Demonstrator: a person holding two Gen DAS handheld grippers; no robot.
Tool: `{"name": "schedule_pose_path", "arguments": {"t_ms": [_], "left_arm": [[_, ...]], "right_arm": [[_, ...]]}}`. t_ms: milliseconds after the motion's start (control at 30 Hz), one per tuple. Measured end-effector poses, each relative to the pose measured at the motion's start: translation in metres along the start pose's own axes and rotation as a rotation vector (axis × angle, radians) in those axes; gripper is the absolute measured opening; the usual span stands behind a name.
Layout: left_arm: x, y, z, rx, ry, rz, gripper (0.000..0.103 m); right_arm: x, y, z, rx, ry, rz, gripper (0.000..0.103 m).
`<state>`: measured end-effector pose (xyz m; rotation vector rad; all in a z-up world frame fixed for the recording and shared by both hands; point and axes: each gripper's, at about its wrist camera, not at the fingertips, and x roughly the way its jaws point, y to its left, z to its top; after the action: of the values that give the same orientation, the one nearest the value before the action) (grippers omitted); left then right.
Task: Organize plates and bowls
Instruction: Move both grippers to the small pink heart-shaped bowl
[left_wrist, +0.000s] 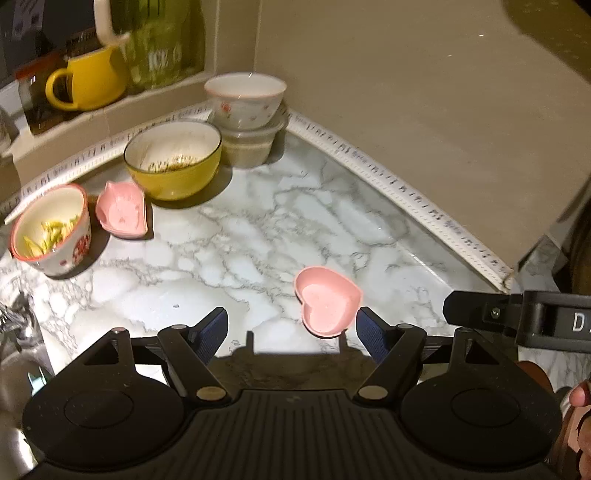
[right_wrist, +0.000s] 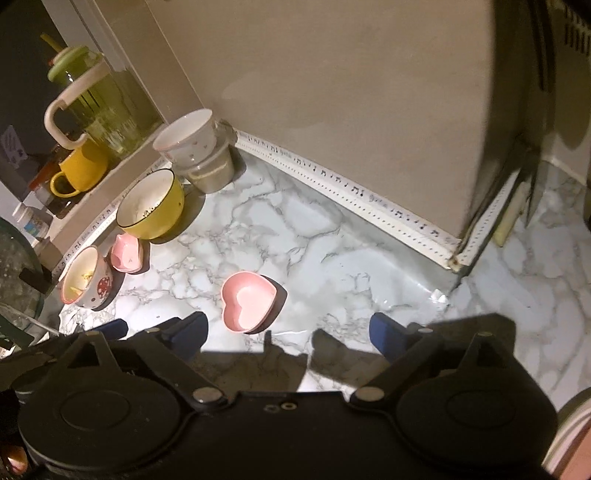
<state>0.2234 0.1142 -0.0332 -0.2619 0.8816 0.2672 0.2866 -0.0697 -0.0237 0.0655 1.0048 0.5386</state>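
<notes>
Marble counter (left_wrist: 229, 240) carries the dishes, lit from above, with a beige wall (left_wrist: 406, 110) behind it. Nearest lies a pink heart dish (left_wrist: 327, 304), upright and empty, apart from the rest. In the left wrist view its point faces the camera and its two lobes face the wall, so its long axis runs away from the viewer, tilted a little to the left. The left gripper (left_wrist: 291, 328) stands wide, with nothing between its blue pads; the heart dish sits just ahead of the right-hand pad, whether touching I cannot tell. The right gripper (right_wrist: 288, 332) is also spread wide and empty, with the heart dish (right_wrist: 248, 301) just ahead of its left pad. Along the back edge, from left to right, stand a red-patterned cup (left_wrist: 51, 230), a second pink dish (left_wrist: 122, 212), a yellow bowl (left_wrist: 173, 164) and a stack of white bowls (left_wrist: 247, 114) in the corner. A yellow mug (left_wrist: 88, 79) sits on the ledge above.
</notes>
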Motion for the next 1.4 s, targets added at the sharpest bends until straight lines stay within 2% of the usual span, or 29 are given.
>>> {"name": "schedule_pose_path", "arguments": {"t_ms": [167,500,833,933,1033,1067,1133,1333,1400], "left_arm": [[0.023,0.006,0.002,-0.036,0.031,0.012,0.076],[0.064,0.011,0.004,-0.075,0.082,0.030,0.076],[0.089,0.004,-0.003,-0.093,0.106,0.034,0.076],[0.091,0.004,-0.005,-0.089,0.098,0.036,0.075],[0.091,0.003,-0.005,-0.085,0.089,0.027,0.075],[0.092,0.003,-0.005,-0.085,0.087,0.022,0.072],[0.093,0.003,-0.005,-0.092,0.091,0.006,0.061],[0.093,0.000,-0.005,-0.091,0.096,-0.040,0.036],[0.093,-0.002,-0.005,-0.090,0.101,-0.051,0.032]], "right_arm": [[0.021,0.004,0.011,-0.002,0.027,-0.006,0.094],[0.081,-0.002,0.033,-0.032,0.150,-0.016,0.089],[0.121,0.006,0.037,-0.080,0.218,0.002,0.071],[0.129,0.005,0.037,-0.075,0.230,0.016,0.055],[0.134,0.007,0.036,-0.081,0.244,0.025,0.048],[0.136,0.008,0.036,-0.086,0.246,0.028,0.044],[0.138,0.010,0.036,-0.092,0.250,0.034,0.039],[0.144,0.019,0.039,-0.126,0.254,0.044,0.032],[0.146,0.023,0.040,-0.145,0.249,0.039,0.028]]}}
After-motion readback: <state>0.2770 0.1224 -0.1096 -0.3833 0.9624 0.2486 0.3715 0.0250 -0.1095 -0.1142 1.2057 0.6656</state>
